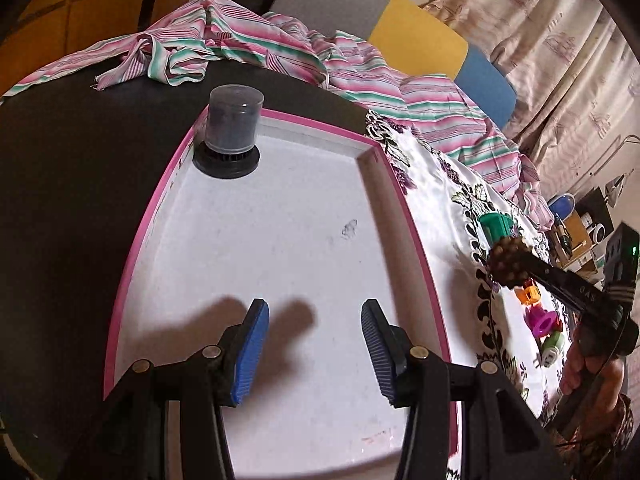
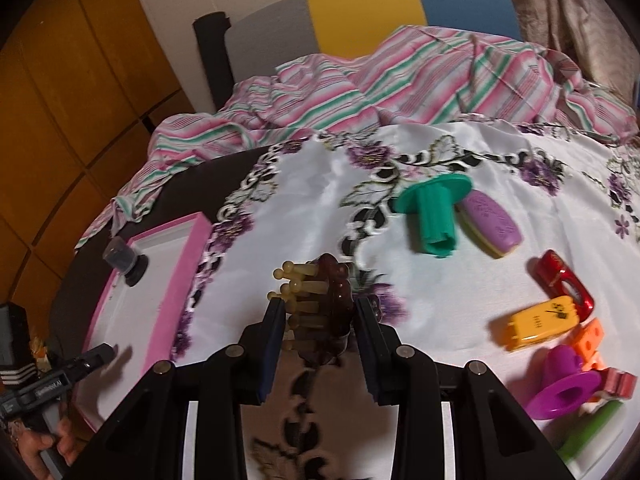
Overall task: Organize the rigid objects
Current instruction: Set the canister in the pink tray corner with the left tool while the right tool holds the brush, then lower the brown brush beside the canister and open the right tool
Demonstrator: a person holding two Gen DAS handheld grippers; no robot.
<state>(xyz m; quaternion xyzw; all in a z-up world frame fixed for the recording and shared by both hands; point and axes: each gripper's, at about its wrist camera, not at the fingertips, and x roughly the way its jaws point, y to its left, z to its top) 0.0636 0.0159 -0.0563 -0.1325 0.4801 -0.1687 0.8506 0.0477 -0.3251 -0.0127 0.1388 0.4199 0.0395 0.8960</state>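
Behind our two tools we see a striped pink and green sheet (image 2: pixel 400 84) bunched along the far edge of the table, with a grey, yellow and blue chair back (image 2: pixel 360 12) beyond it. Ahead of our right gripper (image 2: pixel 320 320) lies a white floral cloth (image 2: pixel 320 200), and our left gripper (image 1: pixel 314 348) hangs over the bare white floor of a pink-rimmed tray (image 1: pixel 132 248).

Our left gripper's blue pads (image 1: pixel 250 352) stand well apart with nothing between them. Ahead of it and a little to its left, in the tray's far corner, stands a small dark jar (image 1: pixel 232 128) on its black lid.

Our right gripper has its fingers pressed on a dark brown knobbly brush (image 2: pixel 324 308), pale pegs pointing to its left, lifted above the cloth. The tray sits off to this gripper's left.

Ahead and right of the right gripper lie a green spool (image 2: pixel 432 216) touching a purple oval case (image 2: pixel 492 220). Further right we see a red clip (image 2: pixel 568 284), a yellow block (image 2: pixel 540 320), an orange piece (image 2: pixel 592 340) and a purple funnel shape (image 2: pixel 564 388), crowded together
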